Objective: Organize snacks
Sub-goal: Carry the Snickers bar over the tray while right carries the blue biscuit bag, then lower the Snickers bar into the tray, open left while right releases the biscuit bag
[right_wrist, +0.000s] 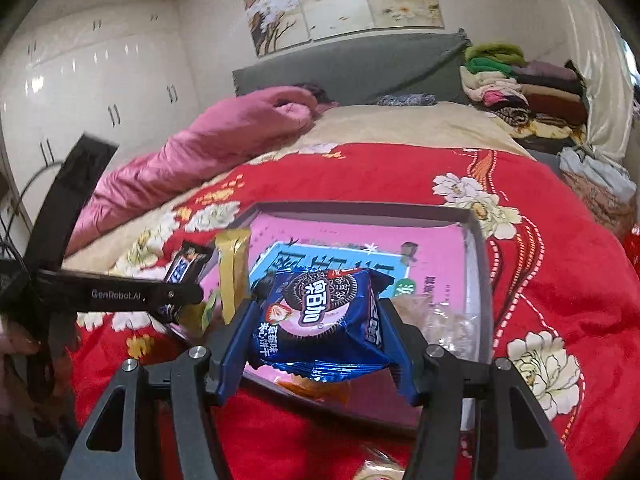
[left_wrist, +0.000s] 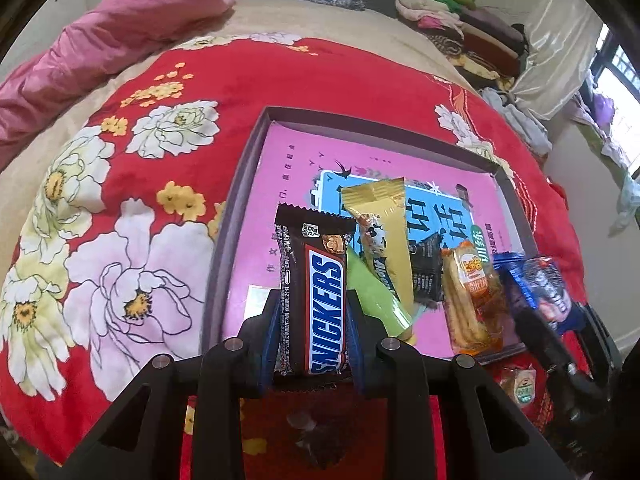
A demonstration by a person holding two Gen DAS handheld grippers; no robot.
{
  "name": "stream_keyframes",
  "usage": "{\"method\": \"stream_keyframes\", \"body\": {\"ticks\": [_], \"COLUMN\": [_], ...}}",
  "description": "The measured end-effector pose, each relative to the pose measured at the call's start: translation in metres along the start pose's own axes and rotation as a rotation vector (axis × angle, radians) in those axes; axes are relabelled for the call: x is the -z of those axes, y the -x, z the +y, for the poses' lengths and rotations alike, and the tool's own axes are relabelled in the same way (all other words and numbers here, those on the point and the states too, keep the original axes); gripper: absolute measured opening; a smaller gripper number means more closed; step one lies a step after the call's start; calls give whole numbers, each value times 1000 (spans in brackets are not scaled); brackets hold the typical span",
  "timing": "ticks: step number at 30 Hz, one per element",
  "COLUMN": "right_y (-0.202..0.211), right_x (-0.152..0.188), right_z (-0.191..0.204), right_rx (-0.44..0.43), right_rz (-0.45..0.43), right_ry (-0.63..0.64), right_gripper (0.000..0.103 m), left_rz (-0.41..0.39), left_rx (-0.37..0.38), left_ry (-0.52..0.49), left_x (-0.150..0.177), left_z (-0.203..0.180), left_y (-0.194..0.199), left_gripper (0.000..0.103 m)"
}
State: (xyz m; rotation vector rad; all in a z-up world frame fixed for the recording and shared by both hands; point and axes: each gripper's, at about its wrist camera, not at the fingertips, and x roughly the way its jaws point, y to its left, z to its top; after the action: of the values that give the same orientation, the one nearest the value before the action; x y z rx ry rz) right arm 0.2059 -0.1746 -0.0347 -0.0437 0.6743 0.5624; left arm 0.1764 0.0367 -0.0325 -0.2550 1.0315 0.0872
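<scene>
Holding a Snickers bar (left_wrist: 314, 300) lengthwise in narrow jaws, the left gripper (left_wrist: 314, 308) hovers over the tray's (left_wrist: 240, 184) near edge; the right gripper (right_wrist: 320, 320), jaws half-wide, clamps an Oreo packet (right_wrist: 320, 316) there (both apparently bound inside).

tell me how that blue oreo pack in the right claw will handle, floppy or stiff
The blue Oreo pack, pinched by the right claw, looks puffy with crinkled, loose foil ends, so it probably gives and flexes. Its glossy wrapper may be slippery between the pads. The biscuits inside are likely brittle, so a hard squeeze could crack them.
</scene>
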Motion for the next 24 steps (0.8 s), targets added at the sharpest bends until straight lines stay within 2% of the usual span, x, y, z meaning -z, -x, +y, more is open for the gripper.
{"method": "stream_keyframes", "body": {"ticks": [7, 13, 15, 17, 21, 24], "right_y": [-20, -19, -17, -14, -6, 3], "right_x": [8, 10, 9, 8, 5, 4], "right_z": [22, 24, 24, 23, 19, 14], "right_rx": [45, 31, 25, 26, 27, 27], "right_rz": [46, 39, 36, 28, 4, -19], "right_ry": [114, 116, 112, 110, 88, 64], "right_gripper": [61, 62, 62, 63, 65, 68], "left_rz": [5, 7, 4, 0, -8, -19], "left_rx": [-1, -3, -1, -1, 4, 11], "left_ry": [-7, -10, -10, -12, -21, -23], "left_x": [2, 3, 3, 3, 4, 6], "left_z": [-2, -2, -2, -2, -2, -2], "left_y": [-5, -4, -3, -1, 4, 10], "left_gripper": [31, 32, 35, 47, 51, 59]}}
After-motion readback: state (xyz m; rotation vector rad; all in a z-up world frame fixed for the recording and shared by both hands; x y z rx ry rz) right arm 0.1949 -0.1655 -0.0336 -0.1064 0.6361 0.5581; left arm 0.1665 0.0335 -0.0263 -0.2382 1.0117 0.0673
